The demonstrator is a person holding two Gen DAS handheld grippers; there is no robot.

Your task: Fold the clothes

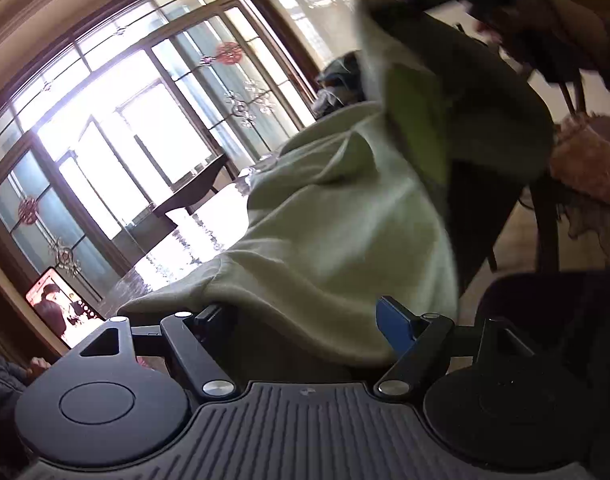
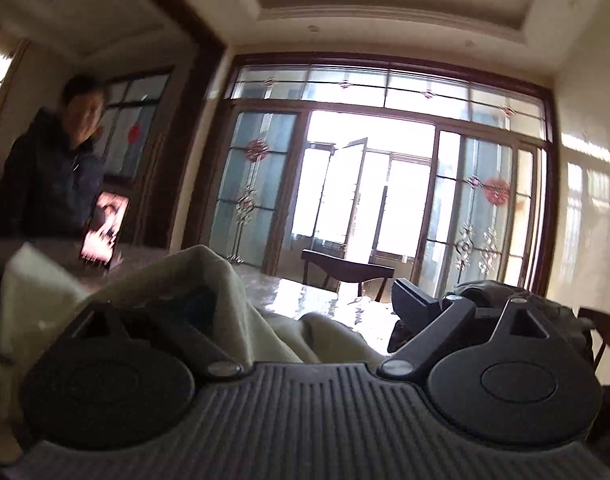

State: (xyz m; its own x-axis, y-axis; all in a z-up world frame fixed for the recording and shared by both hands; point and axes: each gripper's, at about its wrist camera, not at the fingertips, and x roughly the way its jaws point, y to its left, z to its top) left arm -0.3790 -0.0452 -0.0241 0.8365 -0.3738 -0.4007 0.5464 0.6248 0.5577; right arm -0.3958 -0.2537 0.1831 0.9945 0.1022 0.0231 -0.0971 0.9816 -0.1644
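While draped on table (image 1: 177,248) | pale-green garment (image 1: 329,216) bunched | no containers

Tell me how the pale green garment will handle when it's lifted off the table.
The pale green garment is probably floppy: it hangs in deep folds and drapes over the left gripper. It looks thick and fleecy, so likely fairly heavy and not slippery. Unheld parts should sag onto the glossy table.
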